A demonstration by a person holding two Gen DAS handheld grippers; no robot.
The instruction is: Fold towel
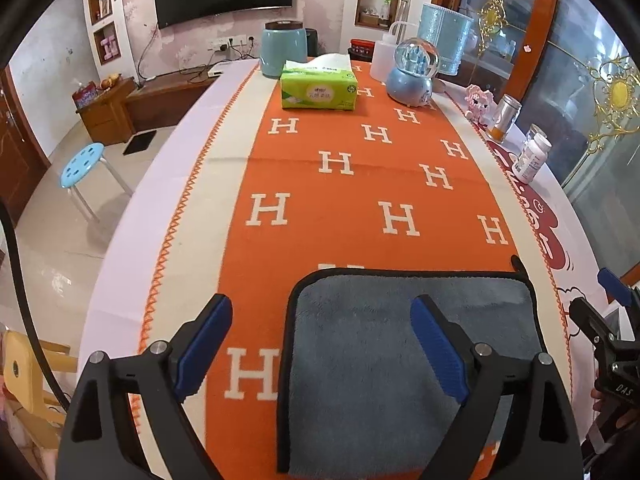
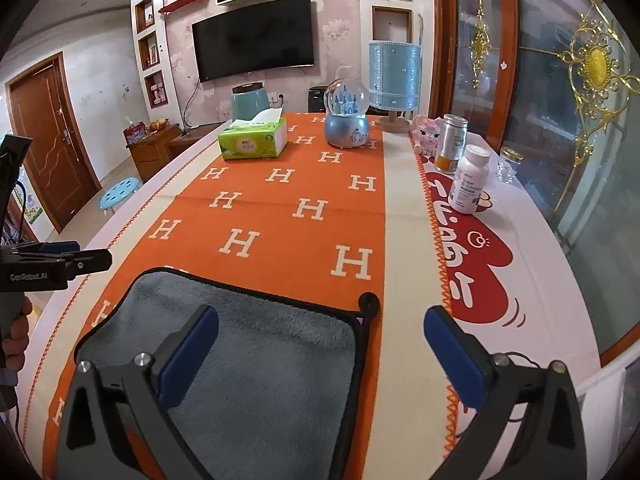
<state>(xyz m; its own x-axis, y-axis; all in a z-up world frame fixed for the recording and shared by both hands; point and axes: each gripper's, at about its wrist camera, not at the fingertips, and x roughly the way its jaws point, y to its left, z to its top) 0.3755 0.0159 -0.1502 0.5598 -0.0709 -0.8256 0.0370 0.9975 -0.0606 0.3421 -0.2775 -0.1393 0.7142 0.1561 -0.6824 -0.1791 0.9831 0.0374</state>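
Note:
A grey fluffy towel [image 1: 372, 364] with black trim lies flat on the orange H-patterned runner [image 1: 360, 200] at the near end of the table. It also shows in the right wrist view [image 2: 256, 364], with a black hanging loop [image 2: 369, 304] at its far right corner. My left gripper [image 1: 323, 318] is open and empty, hovering over the towel's left edge. My right gripper [image 2: 320, 330] is open and empty, above the towel's right edge. Each gripper shows at the edge of the other view, the right one [image 1: 608, 332] and the left one [image 2: 60, 262].
At the far end stand a green tissue box [image 1: 318, 90], a teal canister [image 1: 282, 48], a blue snow globe [image 1: 412, 74] and a lamp [image 2: 394, 80]. Pill bottles [image 2: 468, 180] and a jar stand along the right side. A blue stool [image 1: 82, 168] stands on the floor left.

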